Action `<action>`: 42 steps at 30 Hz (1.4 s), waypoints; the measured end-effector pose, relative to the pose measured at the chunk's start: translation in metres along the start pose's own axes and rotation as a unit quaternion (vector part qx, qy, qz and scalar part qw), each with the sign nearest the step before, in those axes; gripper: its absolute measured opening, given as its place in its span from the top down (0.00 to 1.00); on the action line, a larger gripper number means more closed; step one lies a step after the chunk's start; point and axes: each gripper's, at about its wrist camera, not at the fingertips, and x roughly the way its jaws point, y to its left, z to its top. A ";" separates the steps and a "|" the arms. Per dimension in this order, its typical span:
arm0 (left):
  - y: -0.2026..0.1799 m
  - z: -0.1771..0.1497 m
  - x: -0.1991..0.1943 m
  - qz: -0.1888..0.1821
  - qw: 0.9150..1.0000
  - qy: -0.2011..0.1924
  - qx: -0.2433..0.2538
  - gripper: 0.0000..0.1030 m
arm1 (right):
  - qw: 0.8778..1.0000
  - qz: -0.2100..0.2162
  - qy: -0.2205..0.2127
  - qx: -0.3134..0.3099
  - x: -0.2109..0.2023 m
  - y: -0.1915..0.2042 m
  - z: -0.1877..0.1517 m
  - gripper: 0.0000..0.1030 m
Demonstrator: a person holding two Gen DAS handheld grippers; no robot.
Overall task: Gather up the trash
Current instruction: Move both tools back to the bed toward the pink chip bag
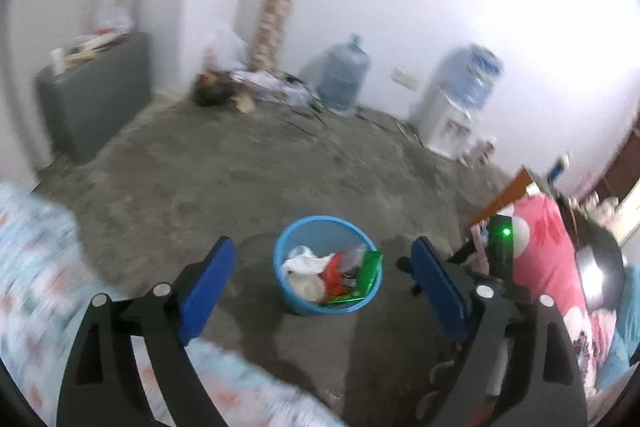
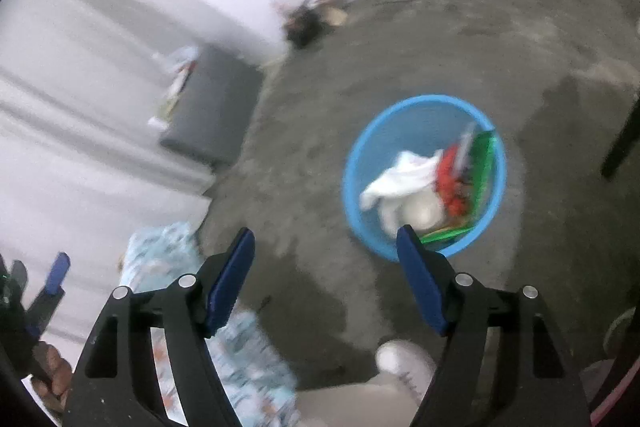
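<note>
Several trash pieces in blue basket (image 1: 298, 301) at twelve o'clock; left gripper (image 1: 322, 281), right gripper (image 2: 325, 273) jaws apart, empty; remaining litter unclear.

Showing no legible text, label, brand or number anywhere; packaging in the blue bin (image 1: 294, 301), including the green packet (image 1: 362, 281), and the patterned column (image 1: 276, 15) by the wall blurring too much for reading any print
</note>
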 end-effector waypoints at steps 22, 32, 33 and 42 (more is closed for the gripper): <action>0.126 -0.213 -0.269 0.284 0.910 -0.138 -0.267 0.09 | 0.955 0.159 0.152 -0.199 0.007 0.185 -0.085 0.32; 0.162 -0.243 -0.279 0.299 0.892 -0.147 -0.307 0.09 | 0.911 0.209 0.254 -0.247 0.046 0.275 -0.154 0.31; 0.165 -0.246 -0.279 0.297 0.890 -0.147 -0.312 0.09 | 0.904 0.217 0.271 -0.250 0.054 0.288 -0.165 0.31; 0.166 -0.267 -0.297 0.311 0.879 -0.157 -0.324 0.09 | 0.848 0.225 0.385 -0.285 0.152 0.382 -0.265 0.36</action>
